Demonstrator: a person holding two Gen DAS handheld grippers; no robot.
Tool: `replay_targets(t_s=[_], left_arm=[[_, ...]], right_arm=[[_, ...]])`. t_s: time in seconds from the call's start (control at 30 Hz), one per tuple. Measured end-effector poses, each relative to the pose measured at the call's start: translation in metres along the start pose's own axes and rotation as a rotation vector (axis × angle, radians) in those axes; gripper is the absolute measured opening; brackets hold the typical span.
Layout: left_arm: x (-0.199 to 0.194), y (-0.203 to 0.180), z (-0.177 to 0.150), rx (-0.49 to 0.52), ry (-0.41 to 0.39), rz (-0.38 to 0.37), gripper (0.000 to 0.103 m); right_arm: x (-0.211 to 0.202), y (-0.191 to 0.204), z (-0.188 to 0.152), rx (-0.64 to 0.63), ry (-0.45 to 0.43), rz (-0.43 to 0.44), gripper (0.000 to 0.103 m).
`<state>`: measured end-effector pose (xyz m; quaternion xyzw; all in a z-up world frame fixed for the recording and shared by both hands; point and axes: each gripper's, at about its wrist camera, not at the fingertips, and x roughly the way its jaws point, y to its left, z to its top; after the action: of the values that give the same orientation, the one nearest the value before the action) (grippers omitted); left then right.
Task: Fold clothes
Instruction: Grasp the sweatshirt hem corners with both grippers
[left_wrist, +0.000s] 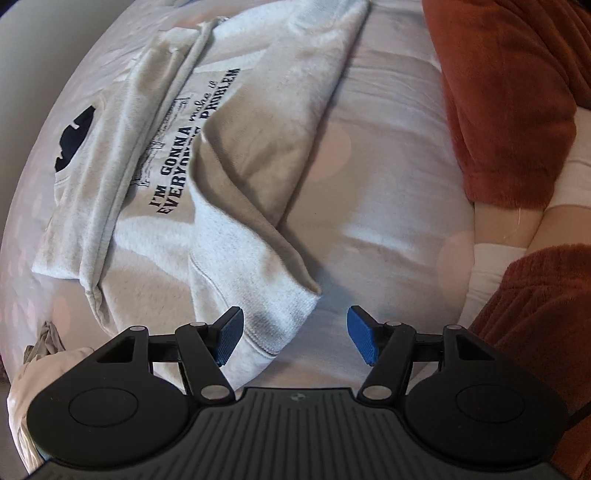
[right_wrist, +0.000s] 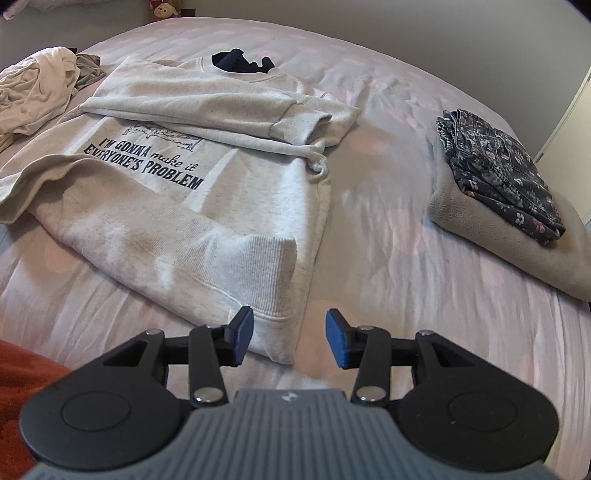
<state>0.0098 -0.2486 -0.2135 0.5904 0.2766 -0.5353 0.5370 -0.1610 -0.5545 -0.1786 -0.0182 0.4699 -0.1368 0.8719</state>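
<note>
A light grey sweatshirt (right_wrist: 229, 206) with dark printed lettering lies on the bed, both sleeves folded across its front. It also shows in the left wrist view (left_wrist: 236, 155). My left gripper (left_wrist: 295, 338) is open, its jaws just above the sweatshirt's ribbed hem corner (left_wrist: 273, 317). My right gripper (right_wrist: 290, 339) is open, hovering over the other hem corner (right_wrist: 275, 332). Neither holds anything.
The bed has a pale spotted sheet (right_wrist: 369, 258). A folded beige garment (right_wrist: 517, 251) with folded floral trousers (right_wrist: 495, 162) on top lies at the right. Crumpled white clothes (right_wrist: 33, 92) lie at the far left. A rust-coloured fleece sleeve (left_wrist: 517, 110) is at the right of the left view.
</note>
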Motion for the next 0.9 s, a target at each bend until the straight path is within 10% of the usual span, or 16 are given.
replay_targets(t_s=[0.13, 0.3, 0.63, 0.8, 0.9], left_arm=[[0.01, -0.01, 0.002, 0.037, 0.014, 0.061, 0.056], [0.018, -0.016, 0.005, 0.039, 0.016, 0.143, 0.017], [-0.015, 0.034, -0.023, -0.313, -0.109, 0.127, 0.005], [-0.034, 0.064, -0.042, -0.517, -0.179, 0.102, 0.004], [-0.045, 0.081, -0.053, -0.64, -0.221, 0.087, 0.004]], right_arm=[[0.001, -0.004, -0.002, 0.009, -0.005, 0.0, 0.05], [0.005, -0.01, -0.001, 0.043, -0.018, 0.026, 0.053], [0.038, -0.02, 0.019, 0.179, -0.018, 0.124, 0.056], [0.046, -0.028, 0.015, 0.285, -0.015, 0.203, 0.015], [0.031, -0.029, 0.006, 0.292, -0.06, 0.207, 0.011]])
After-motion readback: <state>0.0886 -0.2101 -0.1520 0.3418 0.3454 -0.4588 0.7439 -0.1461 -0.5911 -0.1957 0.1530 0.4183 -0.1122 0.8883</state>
